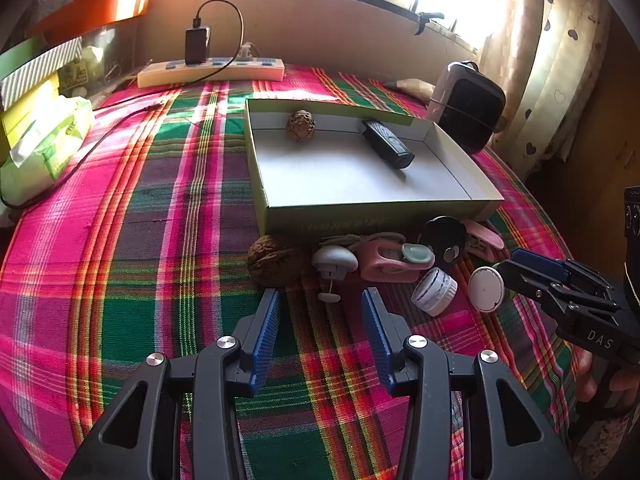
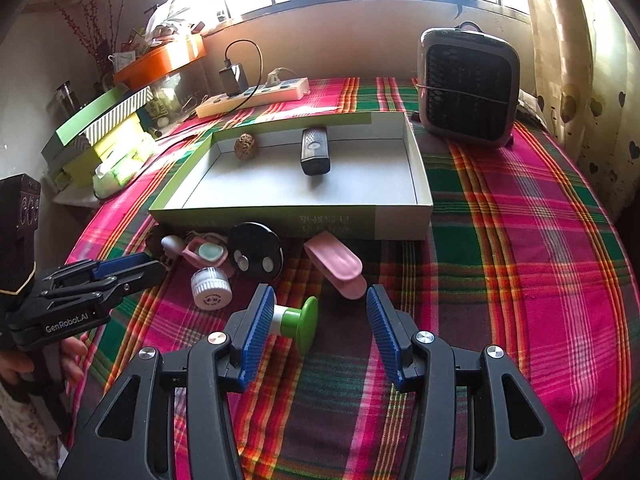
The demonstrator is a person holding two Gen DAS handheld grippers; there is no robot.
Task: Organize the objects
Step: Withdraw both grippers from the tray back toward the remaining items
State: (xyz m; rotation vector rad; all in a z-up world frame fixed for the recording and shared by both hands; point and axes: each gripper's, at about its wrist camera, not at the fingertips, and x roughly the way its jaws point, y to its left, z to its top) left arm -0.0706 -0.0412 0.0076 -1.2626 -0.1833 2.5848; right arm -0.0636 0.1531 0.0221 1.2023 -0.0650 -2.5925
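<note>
A shallow green-and-white box (image 1: 280, 208) (image 2: 420, 184) lies on the plaid cloth and holds a walnut (image 1: 300, 125) (image 2: 244, 145) and a black remote (image 1: 387, 143) (image 2: 315, 150). Small items lie in front of it: a walnut (image 1: 275, 260), a grey mushroom-shaped piece (image 1: 334, 264), a pink item (image 1: 390, 262) (image 2: 206, 253), a black disc (image 1: 446, 240) (image 2: 256, 249), a white cap (image 1: 435, 291) (image 2: 211, 289), a pink clip (image 2: 335, 263) and a green-and-white mushroom-shaped piece (image 2: 298, 322). My left gripper (image 1: 320, 320) is open, just before the walnut. My right gripper (image 2: 320, 322) is open around the green piece.
A power strip with a charger (image 1: 212, 70) (image 2: 256, 94) lies at the back. A grey heater (image 1: 468, 108) (image 2: 468, 88) stands at the back right. Boxes and tissues (image 1: 44, 140) (image 2: 112, 148) sit at the left. Curtains hang at the right.
</note>
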